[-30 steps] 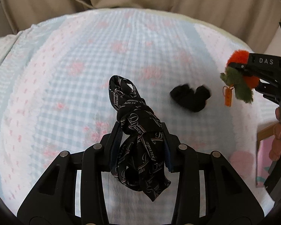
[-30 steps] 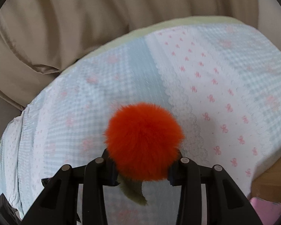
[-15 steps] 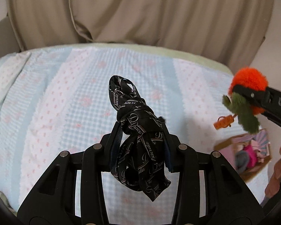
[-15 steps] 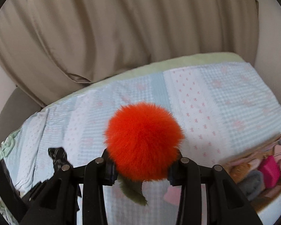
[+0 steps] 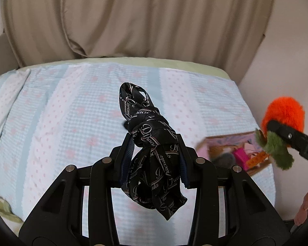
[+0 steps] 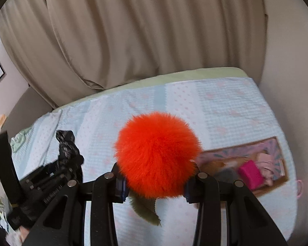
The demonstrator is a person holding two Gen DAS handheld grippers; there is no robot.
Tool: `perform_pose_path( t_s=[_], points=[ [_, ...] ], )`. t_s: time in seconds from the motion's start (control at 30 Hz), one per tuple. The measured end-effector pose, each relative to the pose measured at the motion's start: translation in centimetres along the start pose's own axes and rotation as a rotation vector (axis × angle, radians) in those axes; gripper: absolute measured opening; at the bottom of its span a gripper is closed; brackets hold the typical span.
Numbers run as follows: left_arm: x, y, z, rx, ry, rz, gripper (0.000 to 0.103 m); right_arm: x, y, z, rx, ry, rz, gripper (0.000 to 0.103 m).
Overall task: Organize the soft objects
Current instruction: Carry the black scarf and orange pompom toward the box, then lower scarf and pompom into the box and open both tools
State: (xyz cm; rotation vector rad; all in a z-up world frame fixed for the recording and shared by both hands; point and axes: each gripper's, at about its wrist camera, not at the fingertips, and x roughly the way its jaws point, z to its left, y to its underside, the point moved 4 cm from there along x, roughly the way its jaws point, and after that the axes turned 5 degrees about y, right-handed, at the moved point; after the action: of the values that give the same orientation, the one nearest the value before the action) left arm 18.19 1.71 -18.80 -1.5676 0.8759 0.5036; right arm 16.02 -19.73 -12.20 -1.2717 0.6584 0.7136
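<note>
My left gripper [image 5: 154, 160] was clamped on a black scarf [image 5: 152, 153] printed with pale script lettering; the knotted cloth bulged between the two fingers, a loop of it stood up above them and a loose tail hung below; I held it in the air above the bed [image 5: 71, 112], whose cover was pale blue and white with small pink marks. My right gripper [image 6: 154, 182] was closed around an orange pompom [image 6: 157, 154]; the fluffy ball swelled out over both fingers, and a green felt leaf [image 6: 144, 210] dangled beneath it; from the left wrist view the same pompom showed at the right edge with shaggy green trim and a small orange tag under it; my fingertips [image 5: 305, 209] on the handle were just visible at the lower right there. A shallow cardboard box [image 6: 278, 143] lay on the bed near its right side; inside it were a bright pink item [image 6: 250, 173], some pale pink pieces and something grey, all too blurred to name. Beige curtains [image 6: 143, 30] hung behind the bed; a pale green cloth [image 6: 20, 138] lay crumpled at the bed's far left edge in the right wrist view.
</note>
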Motion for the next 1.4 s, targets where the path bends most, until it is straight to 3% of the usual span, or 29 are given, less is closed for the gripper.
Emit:
perform_pose_path(
  t_s=[0.4, 0.73, 1.0, 1.4],
  points=[
    [2.4, 2.7, -15.0, 0.027, 0.086, 0.035, 0.036, -2.8, 1.1, -14.2, 0.017, 0.058, 0.026, 0.037],
    [9.9, 6.0, -24.0, 0.102, 0.129, 0.139, 0.036, 2.4, 1.4, -22.6, 0.034, 0.082, 0.102, 0.037],
    [17.5, 8.7, -28.1, 0.116, 0.148, 0.239, 0.036, 8.4, 2.5, -27.1, 0.039, 0.086, 0.181, 0.036],
    [27.0, 11.5, -30.6, 0.193, 0.156, 0.379, 0.036, 16.1, 4.3, -31.0, 0.127, 0.055, 0.281, 0.037]
  ],
)
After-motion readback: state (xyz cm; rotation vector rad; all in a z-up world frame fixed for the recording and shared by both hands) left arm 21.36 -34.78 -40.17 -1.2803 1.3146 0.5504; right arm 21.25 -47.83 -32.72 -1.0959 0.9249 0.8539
